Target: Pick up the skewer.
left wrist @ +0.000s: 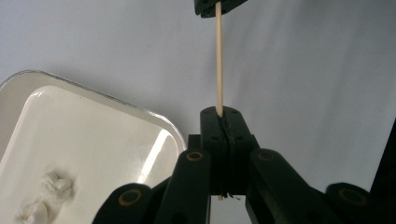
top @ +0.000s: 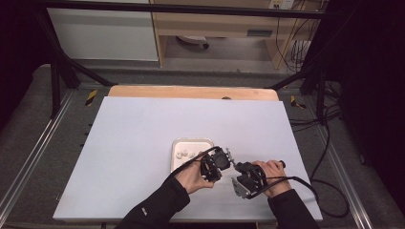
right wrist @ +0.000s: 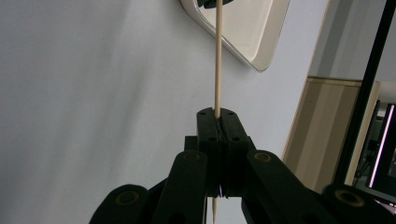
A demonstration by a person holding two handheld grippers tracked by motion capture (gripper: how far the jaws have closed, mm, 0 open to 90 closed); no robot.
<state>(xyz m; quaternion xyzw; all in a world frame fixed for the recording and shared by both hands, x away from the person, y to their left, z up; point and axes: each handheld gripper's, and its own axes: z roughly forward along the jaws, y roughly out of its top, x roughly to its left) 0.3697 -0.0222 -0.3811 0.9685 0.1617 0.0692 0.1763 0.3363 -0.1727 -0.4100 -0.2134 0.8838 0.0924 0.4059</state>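
Note:
A thin wooden skewer (left wrist: 218, 60) runs straight between my two grippers, each shut on one end of it. My left gripper (left wrist: 225, 113) clamps it beside the corner of a white tray (left wrist: 116, 109) that holds a few white lumps (left wrist: 51, 191). My right gripper (right wrist: 216, 114) clamps the other end of the skewer (right wrist: 217, 56), whose pointed tip pokes out below its jaws. In the high view the left gripper (top: 223, 156) and right gripper (top: 237, 167) face each other just right of the tray (top: 192, 141), near the table's front edge.
The pale table sheet (top: 143, 129) spreads wide to the left and back of the tray. A wooden table edge (top: 191, 91) lies at the far side, with black frame bars (top: 62, 71) and cables (top: 329, 157) around the table.

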